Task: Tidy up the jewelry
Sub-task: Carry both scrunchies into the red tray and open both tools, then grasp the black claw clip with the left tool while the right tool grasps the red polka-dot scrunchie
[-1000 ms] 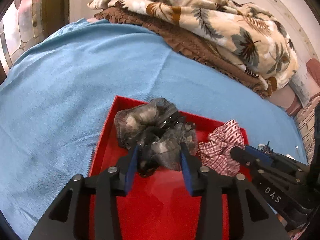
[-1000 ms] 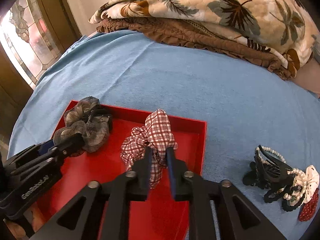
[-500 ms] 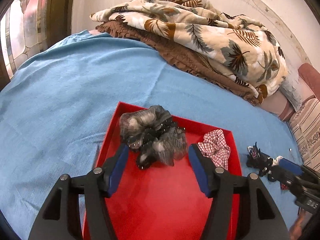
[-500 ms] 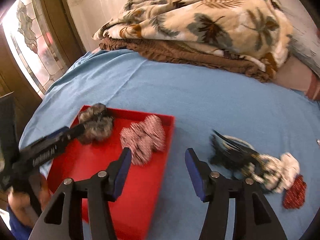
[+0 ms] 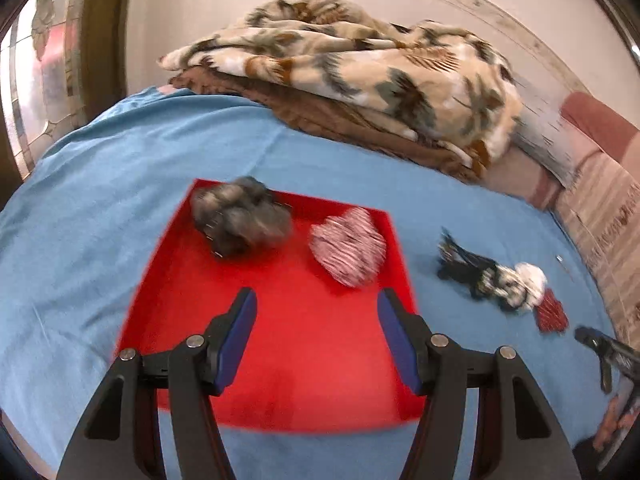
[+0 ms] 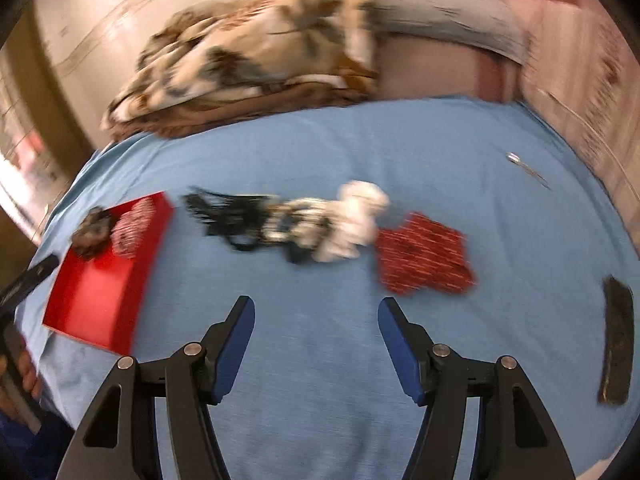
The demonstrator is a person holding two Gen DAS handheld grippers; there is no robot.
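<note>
Jewelry and hair pieces lie in 2 groups on the blue bedcover (image 6: 360,128). Working outward from the left claw (image 5: 316,336): its blue pads stand wide apart, gripping nothing, above the red tray (image 5: 288,352). In the tray's far half sit a grey scrunchie (image 5: 240,216) and, just beside it, a red-and-white checked scrunchie (image 5: 348,246).

The right claw (image 6: 316,336) is also spread wide and empty, over bare bedcover. Beyond it lies the unsorted cluster — a black claw clip (image 6: 228,216) touching a beaded black-and-white piece (image 6: 296,216), then a white fluffy item (image 6: 352,220), and a dark red patterned piece (image 6: 424,256) at the end nearest the right side. A small metal pin (image 6: 528,170) lies well apart, and a dark flat object (image 6: 616,340) sits near the right edge.

The step in hand looks like the reach for the next piece, with 2 already in the tray. The next move likely calls for the right claw to go forward and down over 1 item — the tangled cluster may lift together.

Both views are blurred; no writing can be read.
</note>
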